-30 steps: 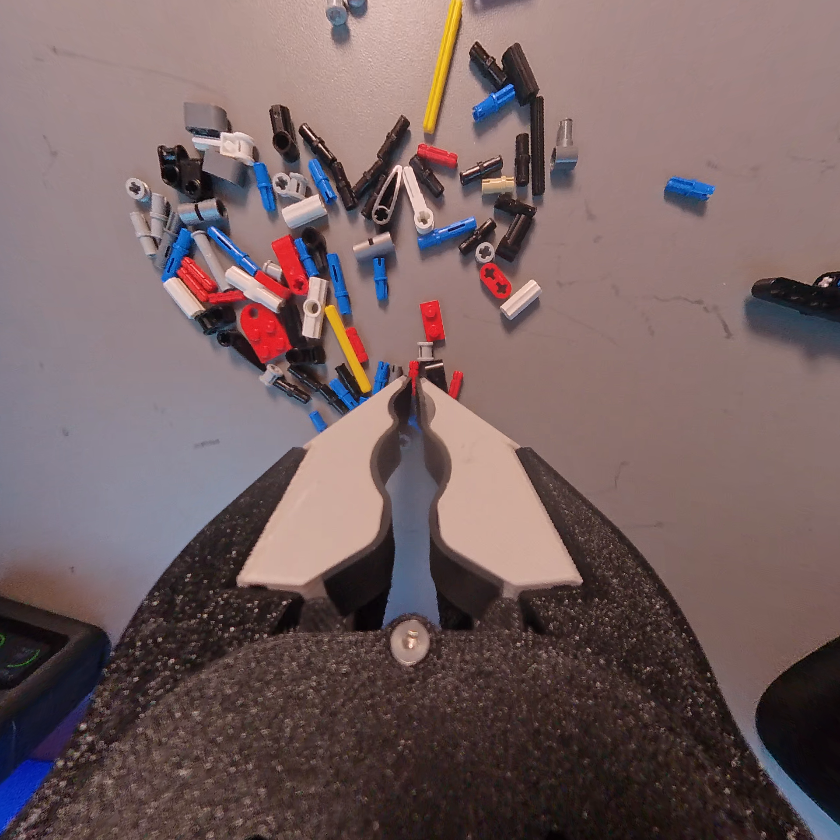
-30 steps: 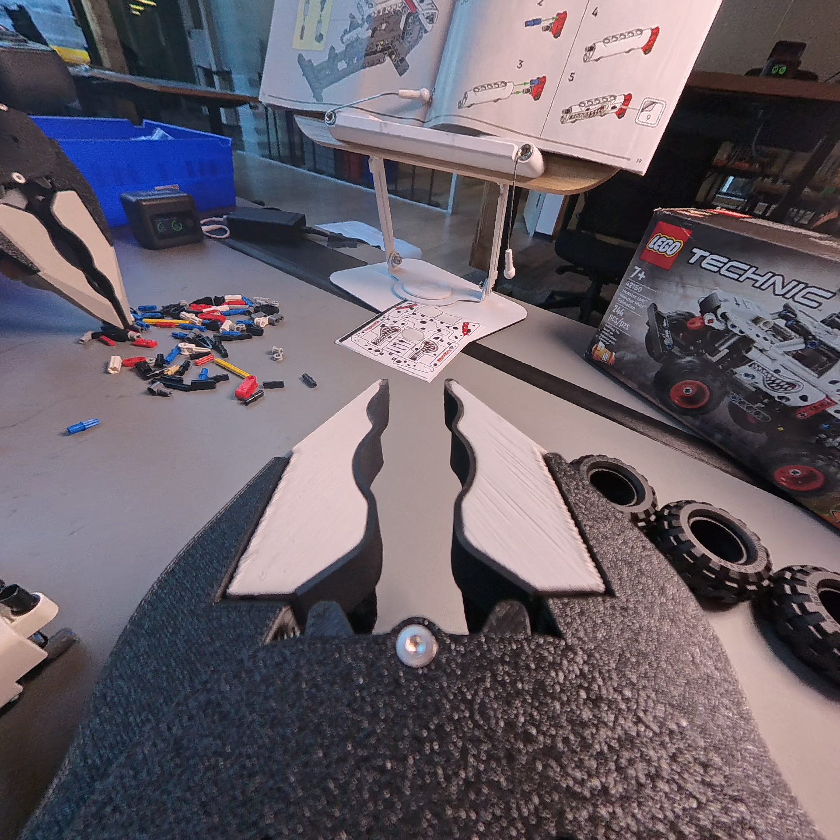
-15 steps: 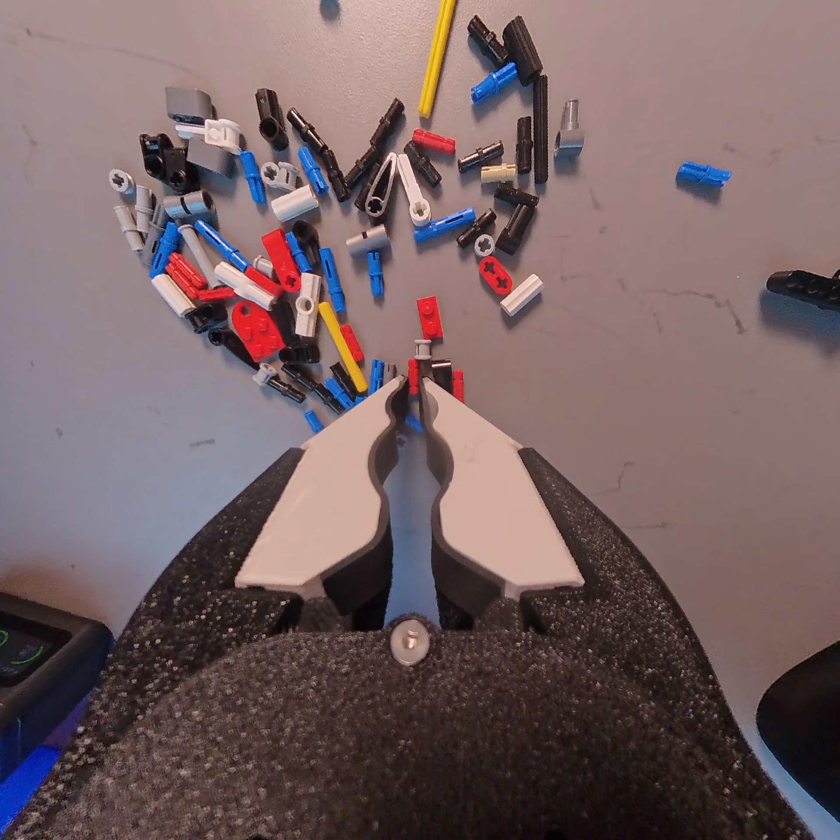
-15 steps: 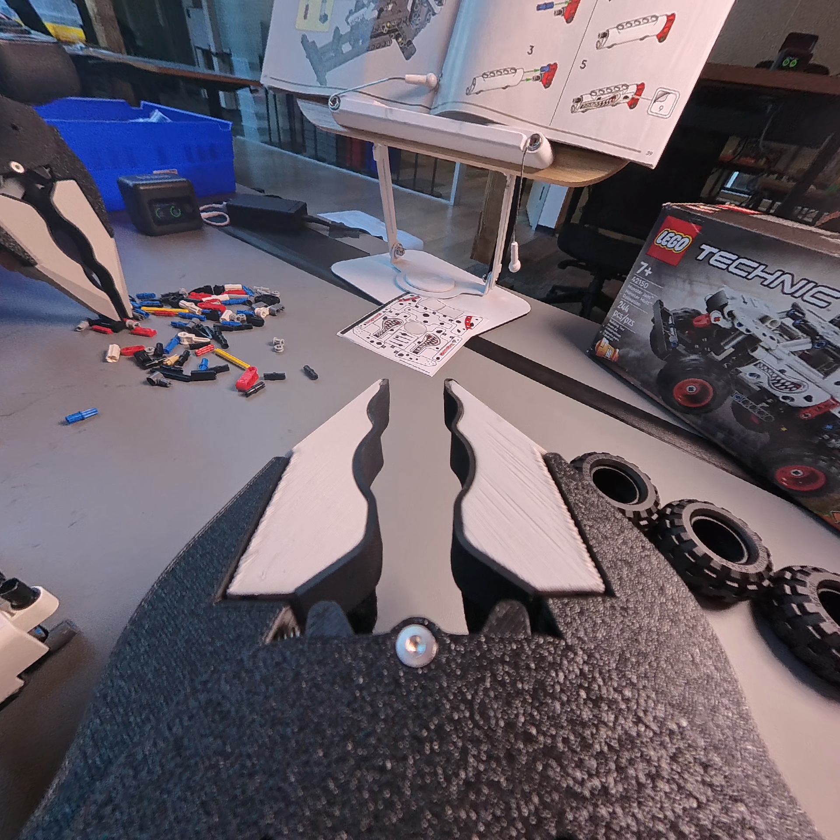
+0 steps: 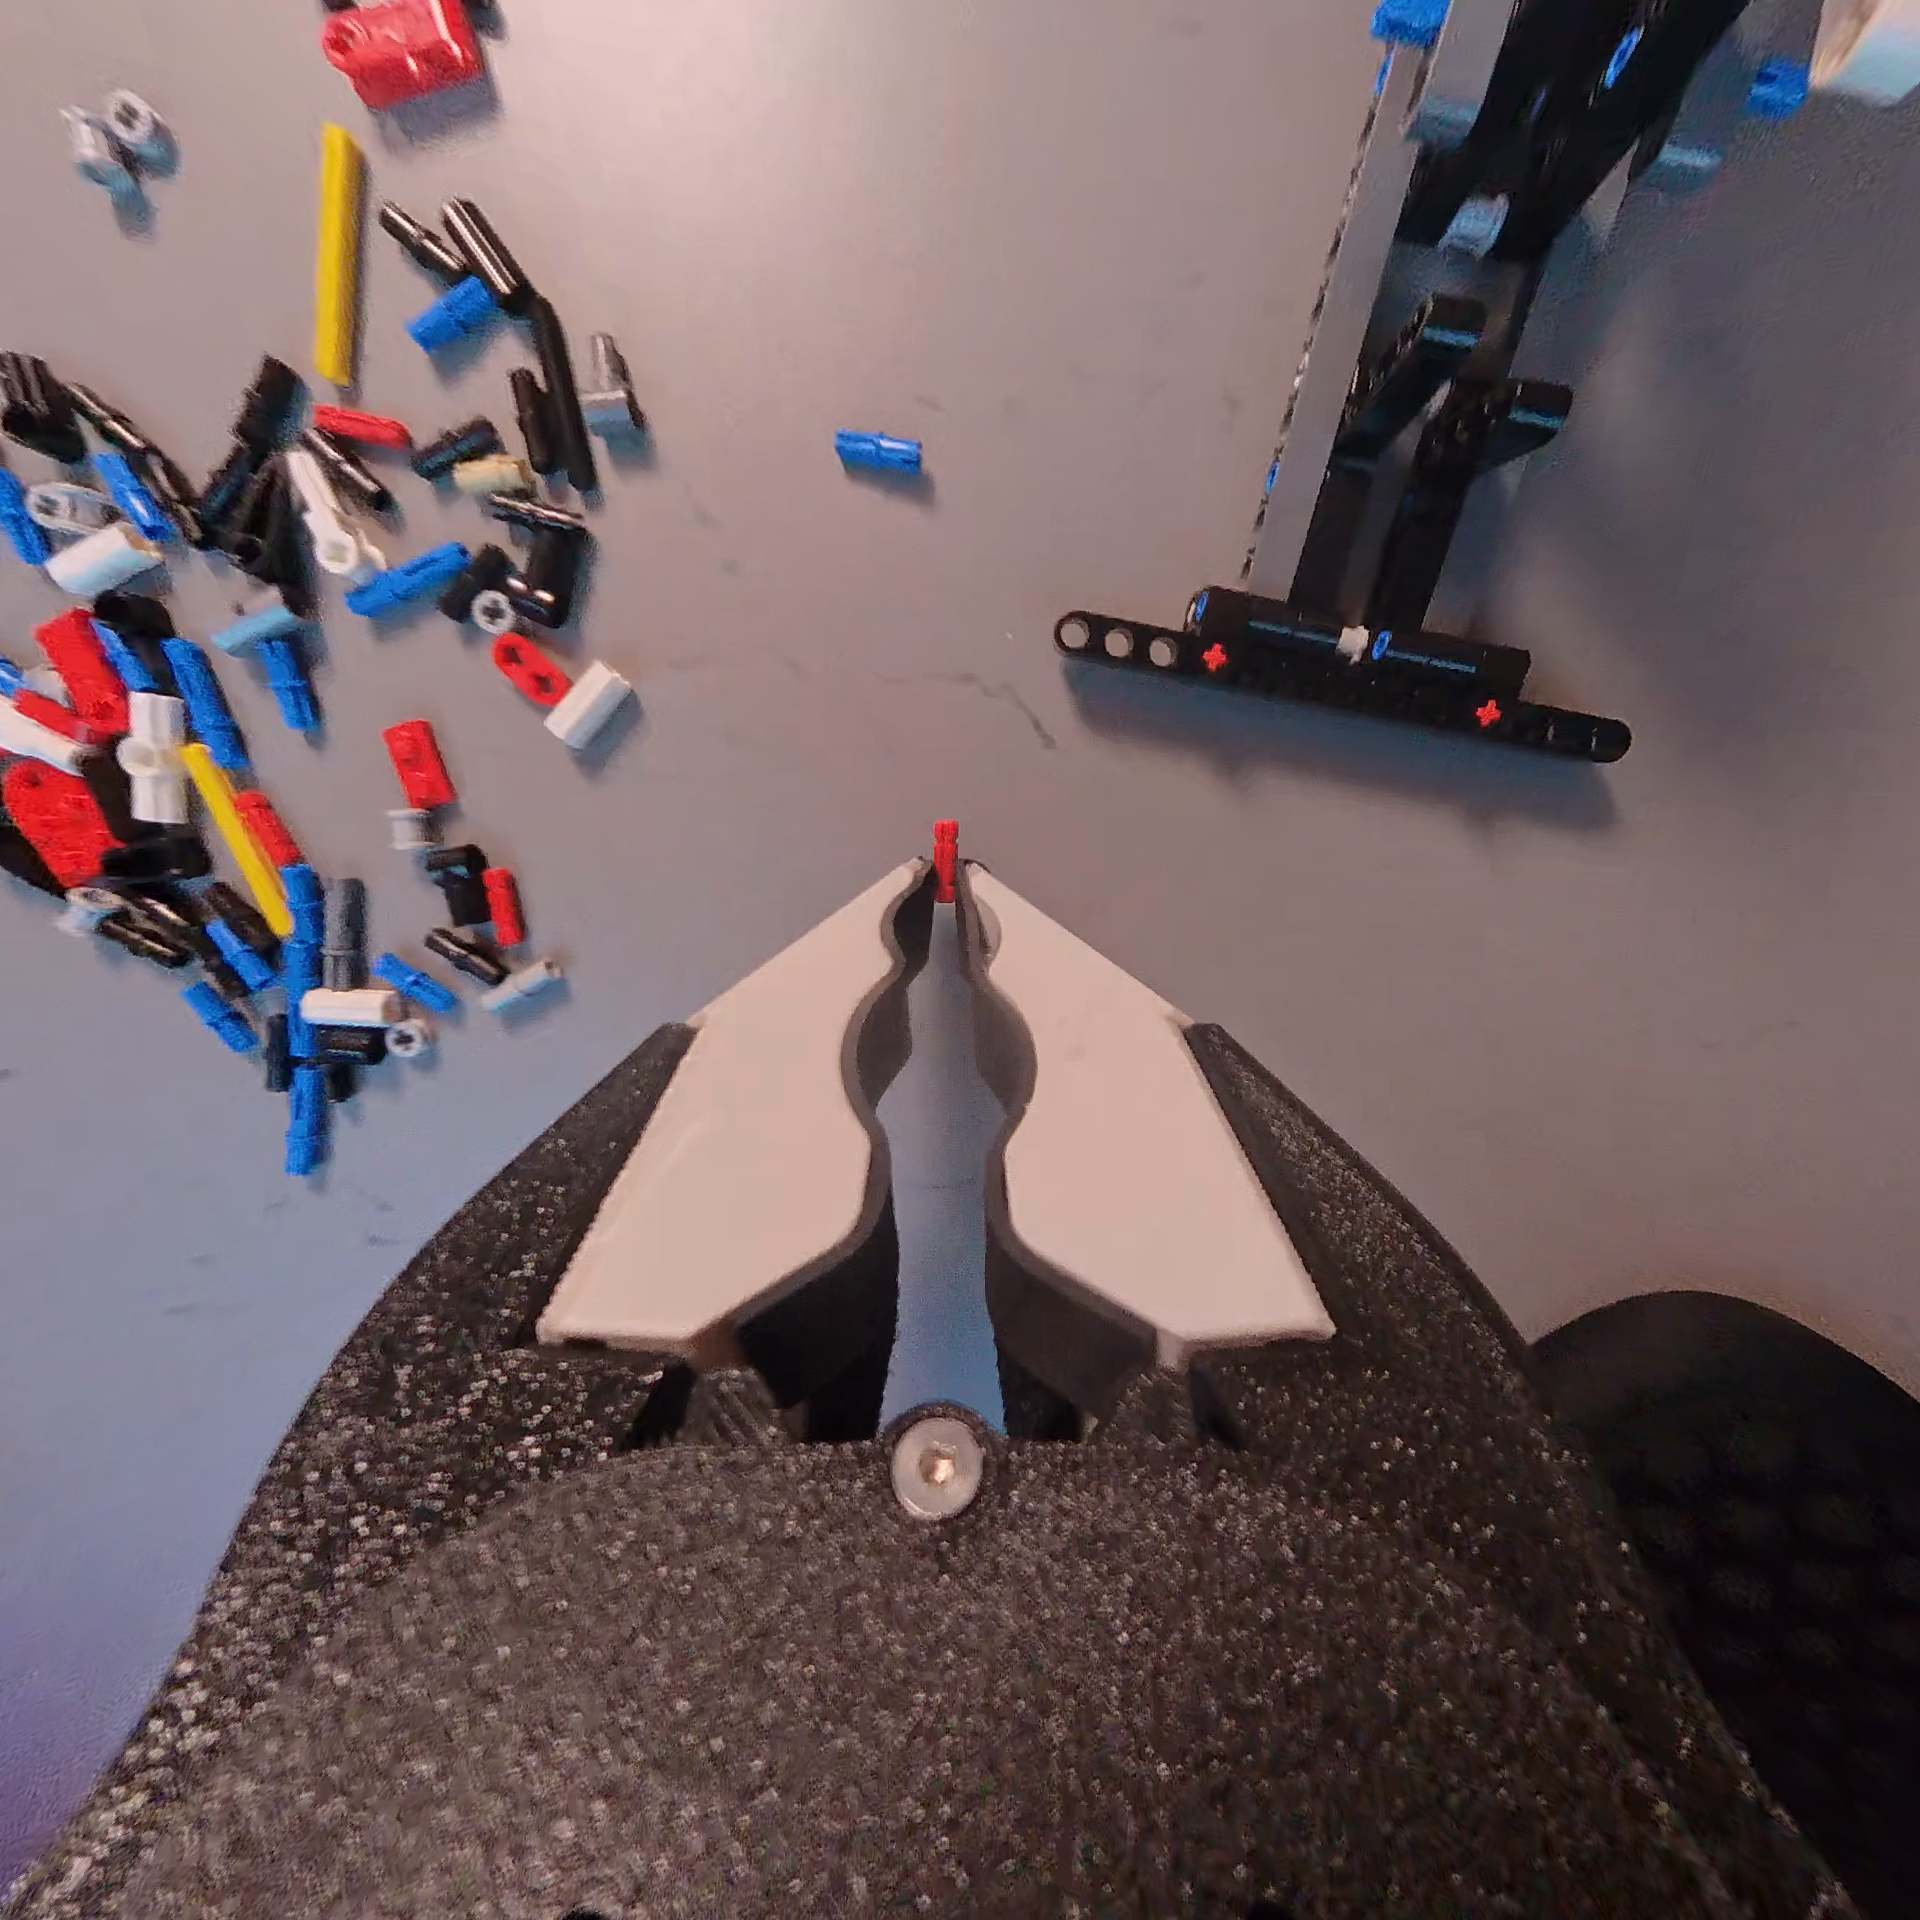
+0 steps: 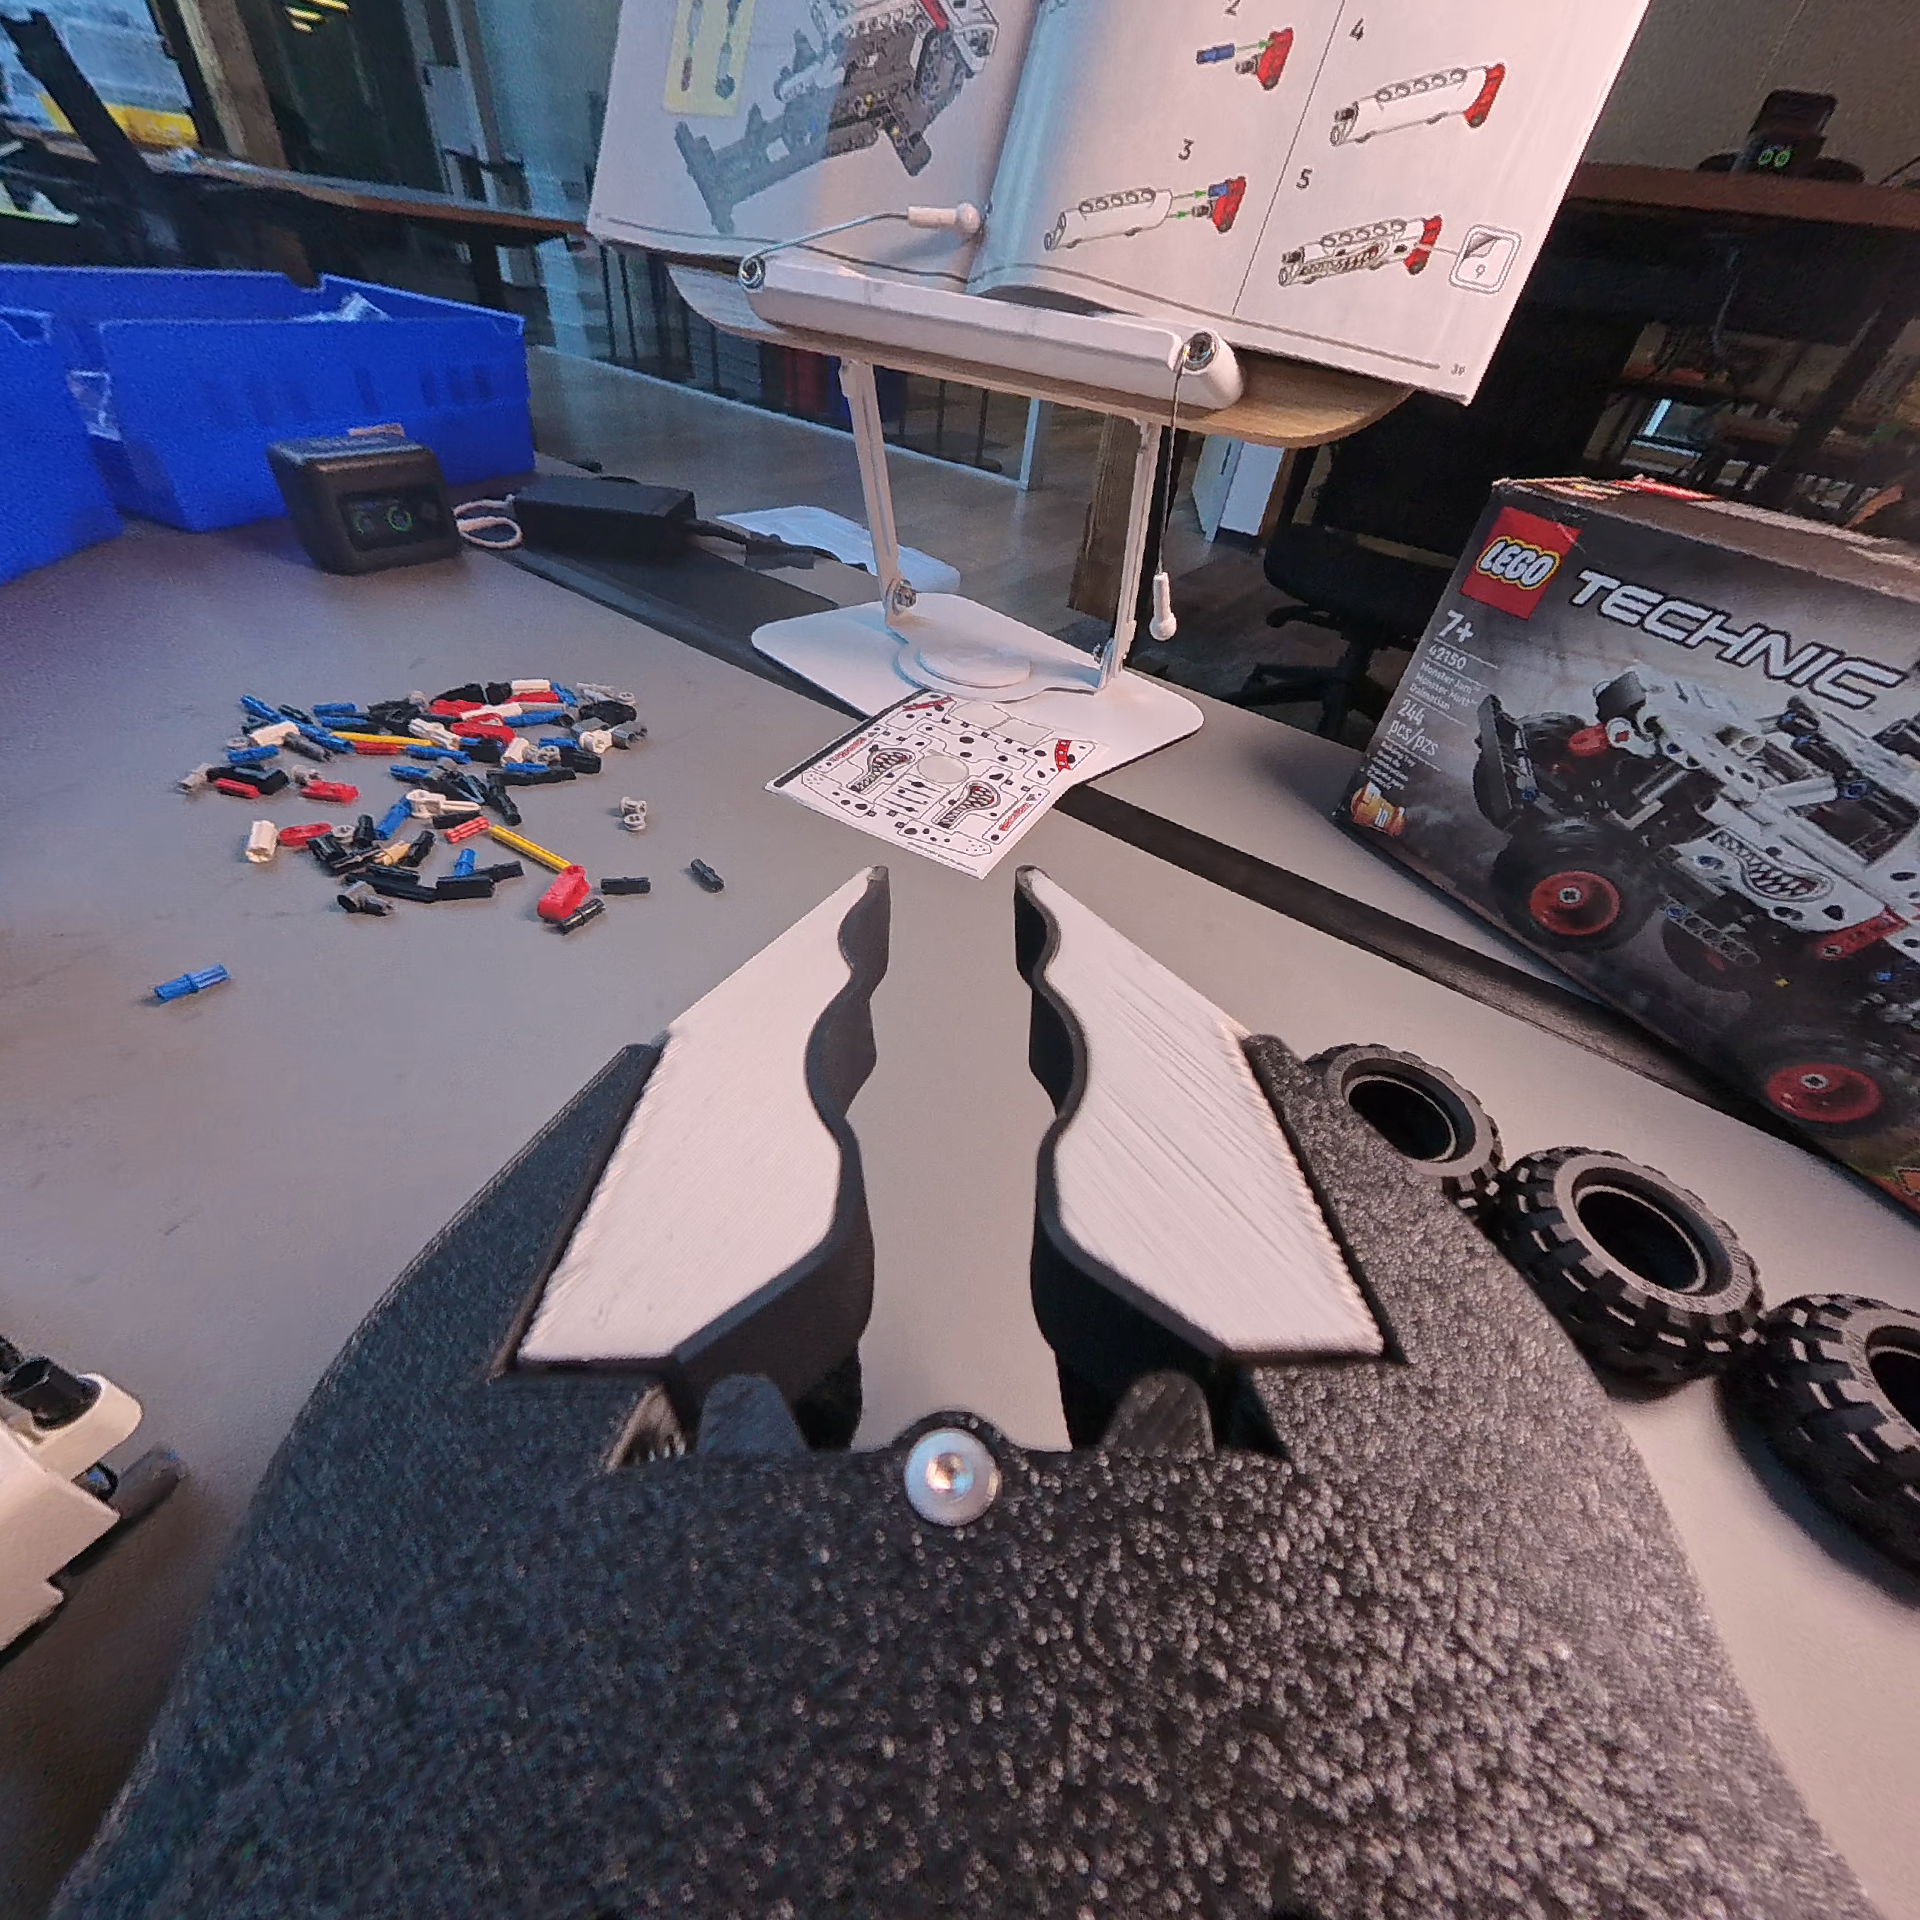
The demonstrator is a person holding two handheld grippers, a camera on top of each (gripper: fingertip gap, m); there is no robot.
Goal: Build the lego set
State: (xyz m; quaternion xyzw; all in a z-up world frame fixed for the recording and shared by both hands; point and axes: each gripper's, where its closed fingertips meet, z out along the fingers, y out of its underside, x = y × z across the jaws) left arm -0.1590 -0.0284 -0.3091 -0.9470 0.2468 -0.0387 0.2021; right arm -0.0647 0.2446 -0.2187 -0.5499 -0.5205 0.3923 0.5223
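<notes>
One small red pin (image 5: 944, 858) sat pinched at the very tips of the left gripper (image 5: 943, 883), its end poking out beyond the nearly closed jaws. A second before, those tips had been buried in the lower edge of the loose pile (image 5: 260, 665), among red and black bits; half a second before, they were still there. Now the pile lay off to the left of the frame and the gripper hung over bare table (image 5: 779, 260), with the black frame (image 5: 1351, 665) of the half-built model at the upper right. In the right wrist view the left gripper, which had stood at the far left over the parts, was gone from the frame. That read as a finished pick: the pin had been lifted clear and was on its way toward the frame, probably for one of the holes along its long beam, some of which already showed red cross-ends. A lone blue pin (image 5: 878, 453) lay between pile and frame, apart from both. The right gripper (image 6: 951, 883) was empty, its jaws parted by a moderate gap, low over the table in the middle of its frame, with three tyres (image 6: 1631, 1262) at the lower right, the box (image 6: 1704, 748) behind them and the sticker sheet (image 6: 940, 784) ahead. The manual (image 6: 1195, 114) stood open on its stand along the top.
</notes>
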